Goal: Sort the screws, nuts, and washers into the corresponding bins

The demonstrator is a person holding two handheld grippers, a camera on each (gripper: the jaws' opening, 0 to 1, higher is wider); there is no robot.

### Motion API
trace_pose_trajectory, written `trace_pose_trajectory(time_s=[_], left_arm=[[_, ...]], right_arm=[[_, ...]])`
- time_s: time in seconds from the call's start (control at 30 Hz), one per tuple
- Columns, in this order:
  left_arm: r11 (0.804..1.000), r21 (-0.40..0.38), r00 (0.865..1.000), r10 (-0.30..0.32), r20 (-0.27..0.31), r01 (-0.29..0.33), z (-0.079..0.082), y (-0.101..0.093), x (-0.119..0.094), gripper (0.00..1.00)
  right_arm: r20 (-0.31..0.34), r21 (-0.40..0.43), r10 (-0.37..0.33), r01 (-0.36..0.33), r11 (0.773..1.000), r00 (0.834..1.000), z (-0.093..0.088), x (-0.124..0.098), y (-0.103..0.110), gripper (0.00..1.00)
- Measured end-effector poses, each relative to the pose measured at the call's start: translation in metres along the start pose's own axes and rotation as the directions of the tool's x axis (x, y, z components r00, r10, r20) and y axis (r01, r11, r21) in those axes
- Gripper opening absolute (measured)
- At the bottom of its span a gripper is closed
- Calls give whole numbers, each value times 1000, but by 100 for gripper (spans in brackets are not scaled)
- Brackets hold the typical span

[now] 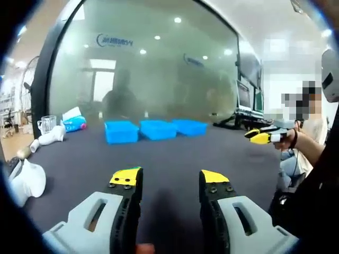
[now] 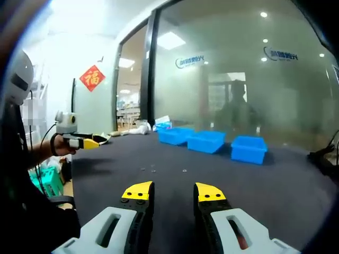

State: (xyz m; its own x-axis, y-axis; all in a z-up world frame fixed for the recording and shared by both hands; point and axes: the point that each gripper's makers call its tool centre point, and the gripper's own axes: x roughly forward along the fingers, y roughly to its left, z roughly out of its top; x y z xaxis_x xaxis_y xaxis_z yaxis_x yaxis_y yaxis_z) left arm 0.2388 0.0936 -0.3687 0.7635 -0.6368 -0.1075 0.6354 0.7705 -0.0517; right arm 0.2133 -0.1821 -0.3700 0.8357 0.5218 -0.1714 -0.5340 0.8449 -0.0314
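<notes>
The left gripper (image 1: pixel 170 182) is pointing forward at the bottom of the left gripper view, jaws parted with nothing between them. The right gripper (image 2: pixel 174 191) is doing likewise at the bottom of the right gripper view, also gaping and empty.

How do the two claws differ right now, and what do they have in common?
The left claw gapes wider than the right claw. The left claw faces the blue bins head-on; the right claw sees them off to one side, with small hardware just ahead. Both are open, empty, yellow-tipped, above the dark table.
</notes>
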Motion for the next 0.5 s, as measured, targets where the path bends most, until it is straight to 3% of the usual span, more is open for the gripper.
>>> trace_pose_trajectory(time_s=[0.5], left_arm=[[996, 12, 993, -92, -68, 93, -7, -11, 3, 42]], right_arm=[[-106, -73, 82, -90, 993, 991, -5, 6, -1, 27]])
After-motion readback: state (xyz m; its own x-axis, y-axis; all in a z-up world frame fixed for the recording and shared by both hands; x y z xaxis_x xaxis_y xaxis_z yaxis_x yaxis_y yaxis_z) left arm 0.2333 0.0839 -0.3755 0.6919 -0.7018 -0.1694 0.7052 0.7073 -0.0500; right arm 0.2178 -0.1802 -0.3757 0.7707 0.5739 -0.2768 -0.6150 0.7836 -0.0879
